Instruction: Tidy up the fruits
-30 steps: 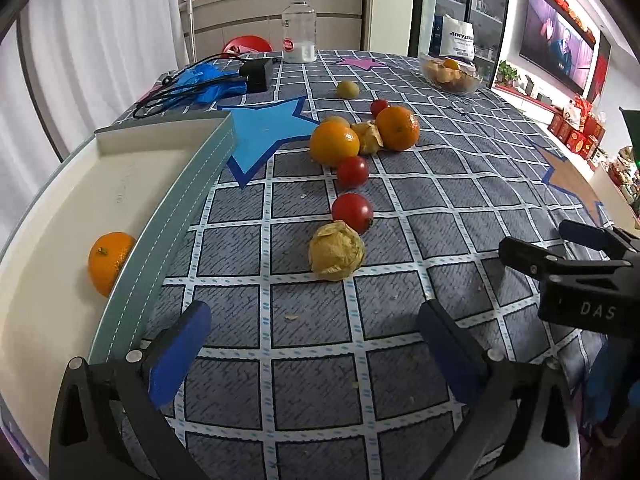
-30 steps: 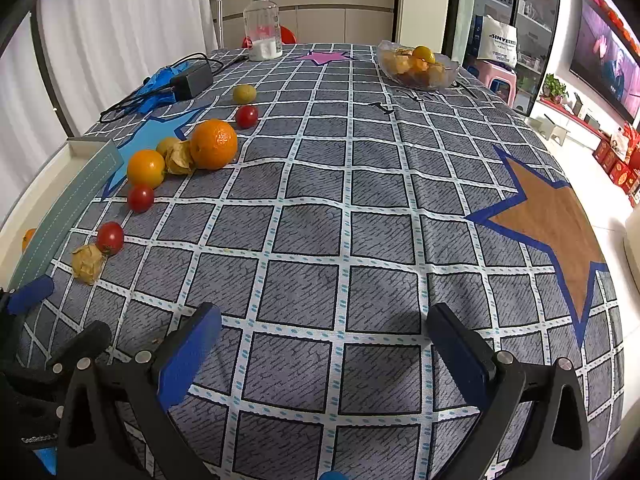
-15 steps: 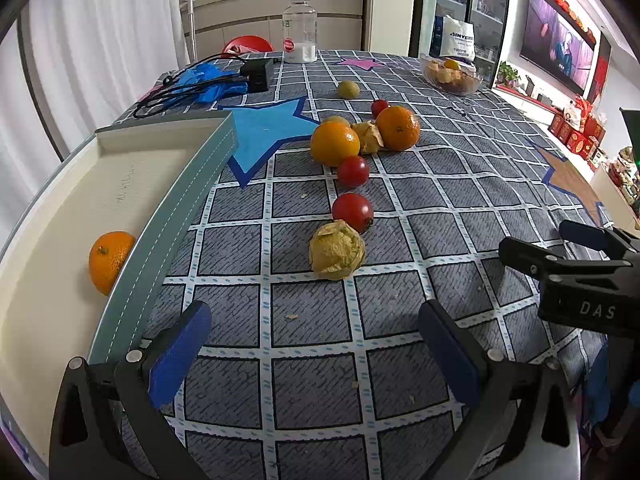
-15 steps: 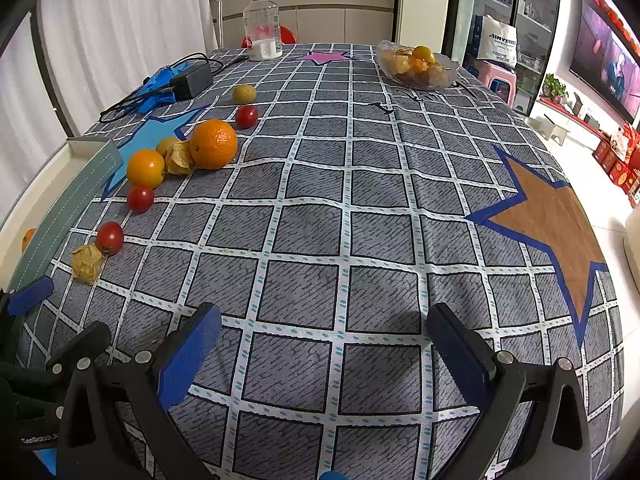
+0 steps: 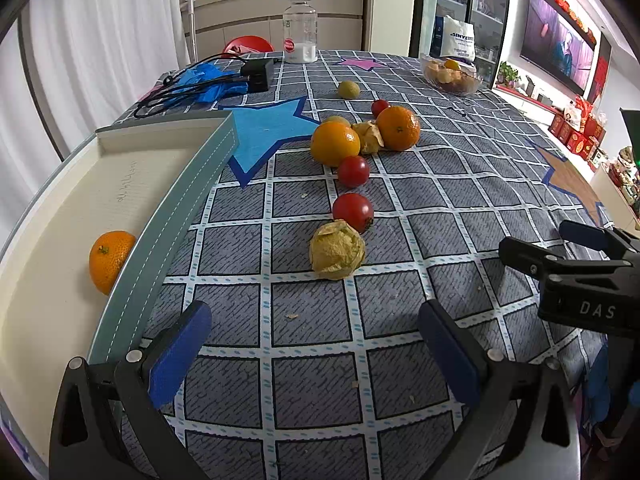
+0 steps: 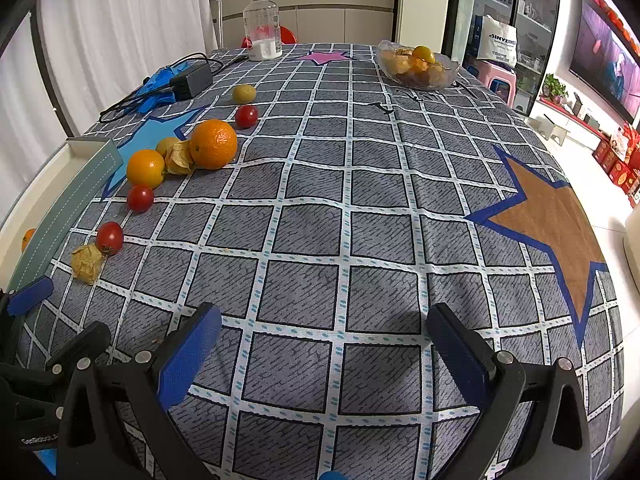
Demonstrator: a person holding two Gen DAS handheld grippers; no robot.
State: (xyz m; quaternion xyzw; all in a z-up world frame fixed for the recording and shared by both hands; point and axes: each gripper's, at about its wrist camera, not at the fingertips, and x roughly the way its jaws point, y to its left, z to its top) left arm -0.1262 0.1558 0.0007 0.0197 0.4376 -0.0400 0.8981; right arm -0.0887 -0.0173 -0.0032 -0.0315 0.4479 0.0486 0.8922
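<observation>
My left gripper [image 5: 316,344] is open above the checked tablecloth, just short of a husked physalis [image 5: 337,249]. Behind it lie two cherry tomatoes [image 5: 353,212] [image 5: 353,171], two oranges [image 5: 335,143] [image 5: 398,127] with another physalis [image 5: 370,136] between them, a third tomato [image 5: 379,107] and a green-yellow fruit [image 5: 348,89]. One mandarin [image 5: 108,260] sits in the cream tray [image 5: 80,200] at left. My right gripper [image 6: 324,356] is open over bare cloth, with the same fruits, such as the nearest physalis [image 6: 86,263], to its far left. It appears at the right edge of the left wrist view [image 5: 568,252].
A glass bowl of fruit [image 6: 418,65] stands at the far right side of the table. A plastic bottle [image 5: 300,28], a black adapter with cables [image 5: 256,74] and blue gloves [image 5: 204,80] lie at the back. The table drops off at right.
The left gripper has crept slightly forward toward the nearest physalis. The right gripper has barely moved. No fruit has shifted.
</observation>
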